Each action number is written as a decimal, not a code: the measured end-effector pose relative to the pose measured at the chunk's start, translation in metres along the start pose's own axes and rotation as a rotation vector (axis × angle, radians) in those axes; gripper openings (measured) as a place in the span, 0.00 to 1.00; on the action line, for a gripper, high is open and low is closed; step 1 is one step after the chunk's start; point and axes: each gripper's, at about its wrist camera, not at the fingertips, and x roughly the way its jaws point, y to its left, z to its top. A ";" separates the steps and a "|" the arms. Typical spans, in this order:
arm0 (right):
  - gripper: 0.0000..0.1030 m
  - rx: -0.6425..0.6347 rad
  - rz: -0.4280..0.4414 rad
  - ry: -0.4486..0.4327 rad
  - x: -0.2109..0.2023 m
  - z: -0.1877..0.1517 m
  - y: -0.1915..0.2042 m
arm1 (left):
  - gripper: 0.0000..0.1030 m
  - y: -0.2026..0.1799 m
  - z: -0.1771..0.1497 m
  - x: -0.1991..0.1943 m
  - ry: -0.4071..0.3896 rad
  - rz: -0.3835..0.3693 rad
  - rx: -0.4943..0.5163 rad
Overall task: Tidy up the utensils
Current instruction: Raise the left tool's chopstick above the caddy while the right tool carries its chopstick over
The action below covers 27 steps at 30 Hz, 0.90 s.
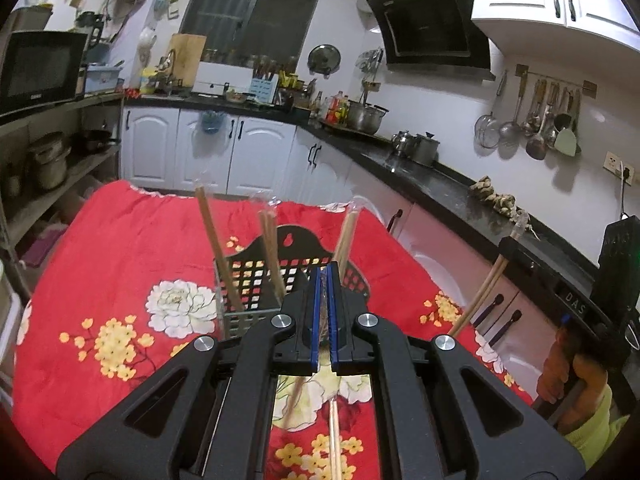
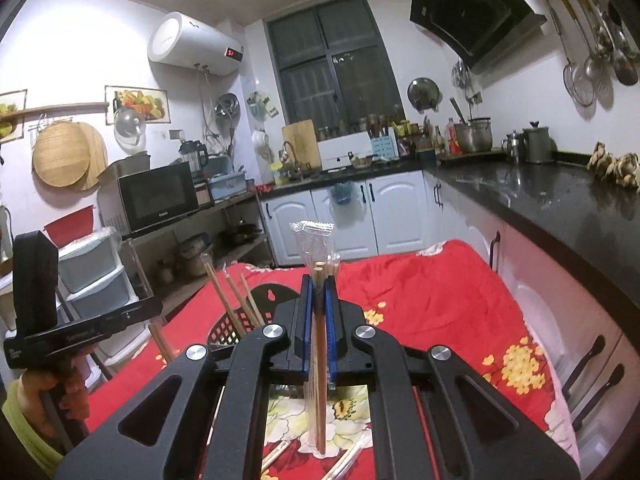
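A black perforated utensil basket [image 1: 260,280] stands on the red floral cloth [image 1: 120,260] and holds several wrapped wooden chopstick pairs [image 1: 218,248]. My left gripper [image 1: 325,276] is shut just above the basket's right part, and a wrapped chopstick pair [image 1: 345,236] rises from between its pads. My right gripper [image 2: 319,284] is shut on a wrapped chopstick pair [image 2: 319,344], held upright over the cloth, right of the basket [image 2: 236,320]. The right gripper and its chopsticks [image 1: 486,288] also show at the right of the left wrist view. More wrapped chopsticks [image 2: 276,454] lie on the cloth below.
A black countertop [image 2: 540,196] with pots runs along the right, white cabinets [image 1: 256,152] behind the table. A shelf with a microwave [image 2: 158,196] stands left. The left hand's gripper [image 2: 60,332] shows at the left of the right wrist view.
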 end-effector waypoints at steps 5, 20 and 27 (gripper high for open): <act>0.06 -0.020 0.002 -0.036 -0.007 0.006 0.001 | 0.01 -0.011 0.005 0.001 -0.008 -0.013 0.018; 0.06 -0.055 0.005 -0.100 -0.016 0.029 0.004 | 0.01 -0.047 0.029 0.004 -0.060 -0.074 0.083; 0.06 -0.076 -0.001 -0.140 -0.018 0.045 0.008 | 0.01 -0.058 0.046 0.004 -0.106 -0.090 0.103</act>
